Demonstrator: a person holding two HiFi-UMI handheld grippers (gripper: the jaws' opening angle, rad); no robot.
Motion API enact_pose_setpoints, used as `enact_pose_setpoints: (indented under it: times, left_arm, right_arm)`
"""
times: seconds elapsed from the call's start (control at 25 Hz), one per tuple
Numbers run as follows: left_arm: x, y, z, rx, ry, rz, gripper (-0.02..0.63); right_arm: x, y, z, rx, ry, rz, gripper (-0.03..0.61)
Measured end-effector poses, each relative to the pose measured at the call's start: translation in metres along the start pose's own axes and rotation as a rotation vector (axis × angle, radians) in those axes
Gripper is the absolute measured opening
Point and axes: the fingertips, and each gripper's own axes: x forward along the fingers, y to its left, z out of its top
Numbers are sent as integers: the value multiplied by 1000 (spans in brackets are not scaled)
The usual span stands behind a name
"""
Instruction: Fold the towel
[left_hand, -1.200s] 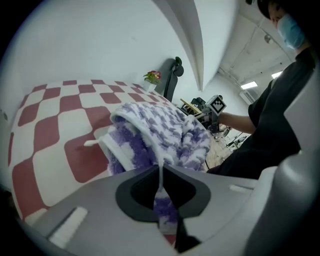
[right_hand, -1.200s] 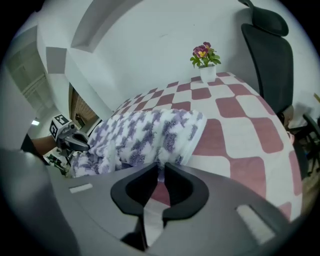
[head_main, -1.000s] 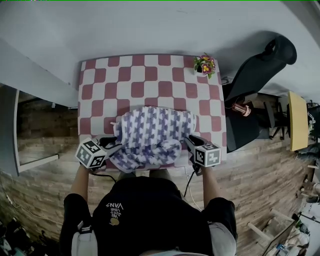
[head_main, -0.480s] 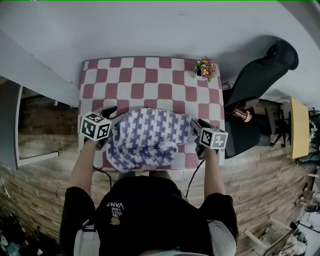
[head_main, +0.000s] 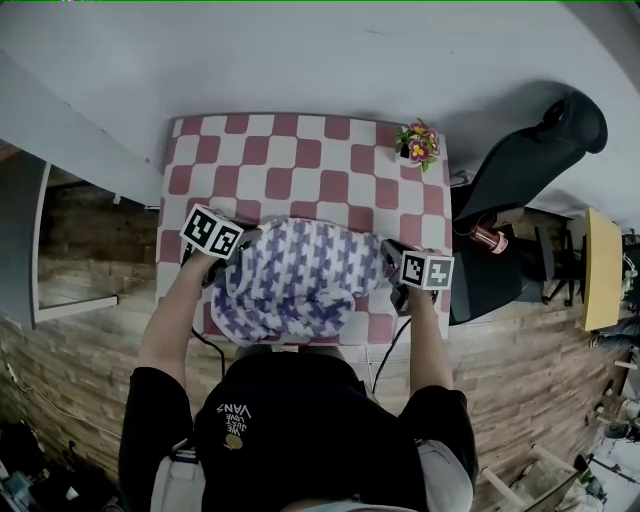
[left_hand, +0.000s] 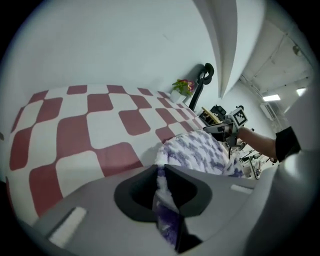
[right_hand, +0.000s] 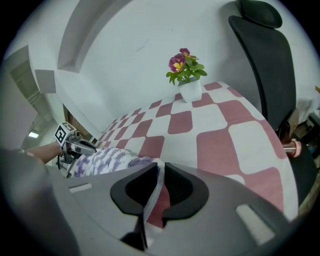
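Observation:
A white towel with a purple pattern (head_main: 298, 278) lies bunched on the near half of the red-and-white checked table (head_main: 300, 150). My left gripper (head_main: 242, 243) is at the towel's far left corner. Its jaws are closing, and in the left gripper view (left_hand: 161, 172) a fold of towel (left_hand: 200, 152) is pinched between them. My right gripper (head_main: 388, 252) is at the towel's far right corner. Its jaws are closing too, and in the right gripper view (right_hand: 159, 170) a thin towel edge (right_hand: 107, 160) runs between them. Each gripper view shows the other gripper across the cloth.
A small white pot of flowers (head_main: 417, 142) stands at the table's far right corner. A black office chair (head_main: 520, 180) is just right of the table, with a copper bottle (head_main: 487, 238) beside it. A white wall runs behind the table.
Both grippers moved from the table's near corners up along the towel's sides to its far corners. The towel is more bunched toward the near edge.

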Motion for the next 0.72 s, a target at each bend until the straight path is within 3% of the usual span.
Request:
enact_pose_setpoints:
  times: [0.24, 0.44, 0.72]
  left_arm:
    - [-24, 11, 29, 69, -102, 74, 29]
    - [-50, 33, 55, 154, -174, 198, 29]
    - [-104, 73, 119, 167, -397, 356, 29]
  right_arm:
    - [-7, 18, 45, -122, -73, 22, 38]
    - [2, 38, 91, -201, -127, 26, 35]
    - [22, 71, 187, -317, -265, 0, 34]
